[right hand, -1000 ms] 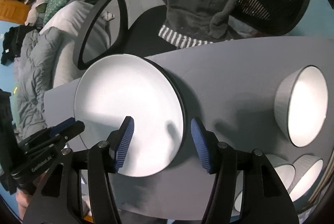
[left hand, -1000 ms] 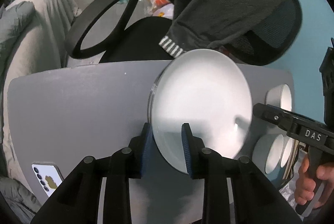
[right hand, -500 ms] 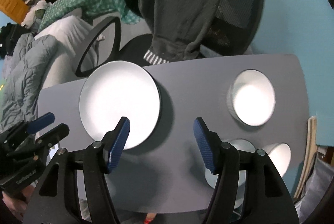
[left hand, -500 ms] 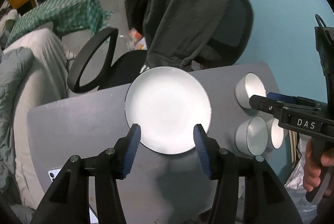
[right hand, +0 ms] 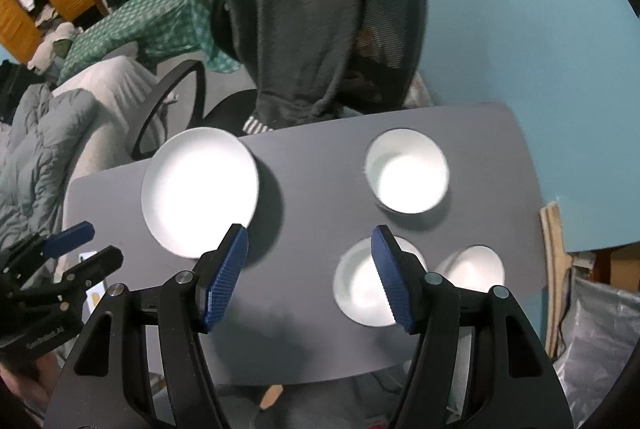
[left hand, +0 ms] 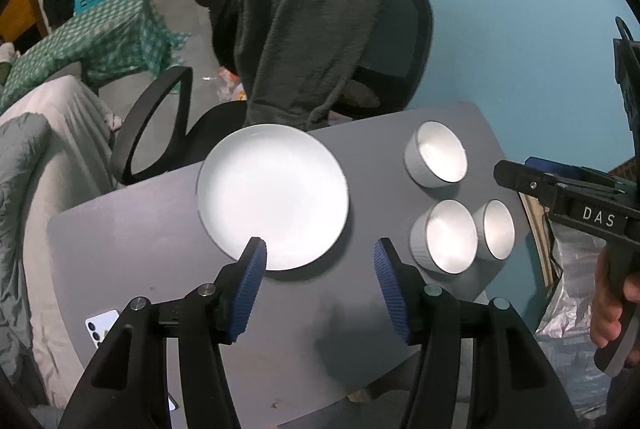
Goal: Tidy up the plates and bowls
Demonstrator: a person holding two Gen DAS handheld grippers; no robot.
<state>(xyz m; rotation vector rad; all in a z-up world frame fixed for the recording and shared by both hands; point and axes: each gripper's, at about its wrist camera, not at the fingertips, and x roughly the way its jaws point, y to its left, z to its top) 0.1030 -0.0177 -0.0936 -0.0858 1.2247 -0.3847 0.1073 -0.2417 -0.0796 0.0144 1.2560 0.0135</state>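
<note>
A white plate (left hand: 272, 193) lies flat on the grey table (left hand: 132, 225); it also shows in the right wrist view (right hand: 200, 189). Three white bowls stand to its right: a far one (left hand: 438, 153) and two near ones (left hand: 446, 235) (left hand: 496, 229). In the right wrist view they are the far bowl (right hand: 408, 171) and the near bowls (right hand: 362, 283) (right hand: 474, 267). My left gripper (left hand: 320, 261) is open and empty, raised above the table near the plate's front edge. My right gripper (right hand: 310, 249) is open and empty, high above the table between the plate and the bowls.
An office chair (left hand: 384, 41) draped with a dark garment (left hand: 304, 21) stands behind the table. A phone (left hand: 100, 327) lies at the table's near left corner. A bed with grey bedding (left hand: 24, 189) is on the left. A teal wall (left hand: 500, 9) is at the right.
My left gripper let go of the plate, opened and rose back; the plate now lies flat on the table. My right gripper also pulled up and away.
</note>
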